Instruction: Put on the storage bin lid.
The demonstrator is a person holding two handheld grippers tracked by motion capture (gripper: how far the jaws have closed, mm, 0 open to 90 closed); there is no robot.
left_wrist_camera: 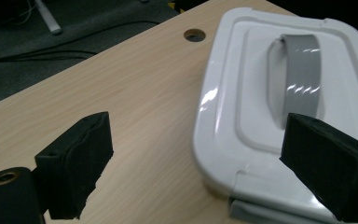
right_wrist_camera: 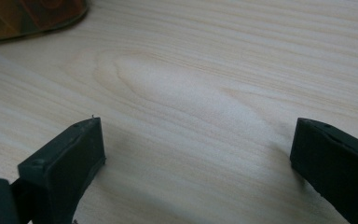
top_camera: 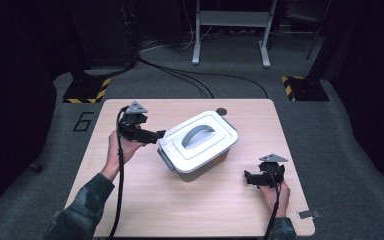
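Observation:
A white lidded box [top_camera: 198, 141] with a grey handle [top_camera: 197, 135] stands slantwise in the middle of the wooden table [top_camera: 145, 200]. My left gripper [top_camera: 159, 136] hovers at the box's left corner, pointing right at it, its jaws open. In the left gripper view the lid [left_wrist_camera: 261, 93], its handle [left_wrist_camera: 303, 70] and a grey side latch [left_wrist_camera: 261, 212] lie just ahead of the left gripper [left_wrist_camera: 198, 135], nothing between the pads. My right gripper [top_camera: 247, 177] rests low at the table's front right, open, pointing left. The right gripper [right_wrist_camera: 198, 135] frames bare wood.
A round hole [top_camera: 222, 111] pierces the table behind the box. A small grey clip [top_camera: 308, 214] lies at the front right corner. Something brownish and glossy [right_wrist_camera: 28, 18] shows ahead of the right gripper. Cables [top_camera: 190, 80] and hazard-striped stand bases [top_camera: 86, 91] sit on the floor beyond.

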